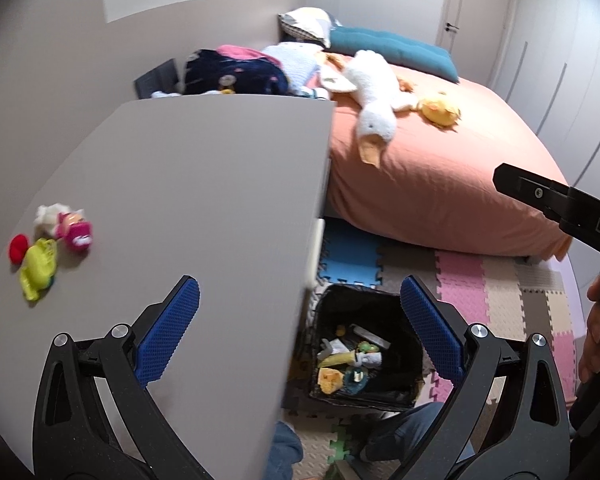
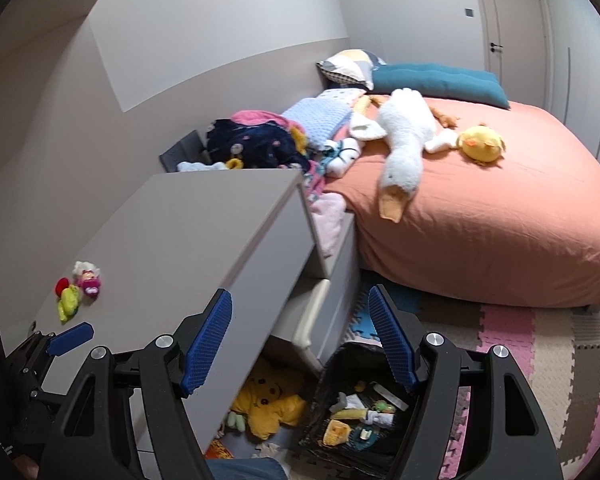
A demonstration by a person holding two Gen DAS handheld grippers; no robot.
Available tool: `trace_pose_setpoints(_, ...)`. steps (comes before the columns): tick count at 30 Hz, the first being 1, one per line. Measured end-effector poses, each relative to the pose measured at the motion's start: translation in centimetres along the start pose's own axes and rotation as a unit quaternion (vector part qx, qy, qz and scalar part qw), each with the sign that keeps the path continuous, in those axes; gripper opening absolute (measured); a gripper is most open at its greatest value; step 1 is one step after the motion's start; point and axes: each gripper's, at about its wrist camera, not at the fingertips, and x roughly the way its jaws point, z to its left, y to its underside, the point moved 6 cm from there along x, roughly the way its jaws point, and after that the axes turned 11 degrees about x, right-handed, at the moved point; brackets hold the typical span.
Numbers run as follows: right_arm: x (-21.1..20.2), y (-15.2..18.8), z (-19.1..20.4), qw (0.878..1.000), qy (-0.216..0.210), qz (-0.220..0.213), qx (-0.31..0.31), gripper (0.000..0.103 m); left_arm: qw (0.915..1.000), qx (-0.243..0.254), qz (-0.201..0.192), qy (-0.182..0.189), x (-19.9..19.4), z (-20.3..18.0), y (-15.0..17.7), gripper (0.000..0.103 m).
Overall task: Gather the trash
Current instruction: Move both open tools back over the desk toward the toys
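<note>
A black-lined bin (image 1: 364, 356) stands on the floor beside the grey desk (image 1: 188, 200) and holds several scraps of trash; in the right wrist view the bin (image 2: 360, 412) lies below my gripper. My left gripper (image 1: 300, 308) is open and holds nothing, one pad over the desk edge and the other over the bin. My right gripper (image 2: 300, 332) is open too, with nothing between its blue pads. On the desk's far left lie small colourful items (image 1: 52, 248), seen also as items (image 2: 76, 288) in the right wrist view.
An orange-covered bed (image 1: 440, 168) with a white plush goose (image 1: 376, 108), a yellow plush chick (image 2: 482, 144) and piled clothes (image 2: 256, 140) fills the right. Foam puzzle mats (image 1: 500, 288) cover the floor. A yellow plush (image 2: 268, 400) lies under the desk. A person's knees (image 1: 404, 428) show below.
</note>
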Motion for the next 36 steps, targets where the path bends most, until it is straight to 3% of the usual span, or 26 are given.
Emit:
trace_pose_setpoints(18, 4.1, 3.0, 11.5, 0.996, -0.065, 0.036, -0.052, 0.072, 0.9947, -0.081, 0.007, -0.063, -2.0, 11.9, 5.0, 0.097)
trace_pose_setpoints(36, 9.9, 5.2, 21.3, 0.987, -0.094, 0.087, -0.101, 0.072, 0.9838, -0.147, 0.026, -0.099, -0.4, 22.5, 8.5, 0.097)
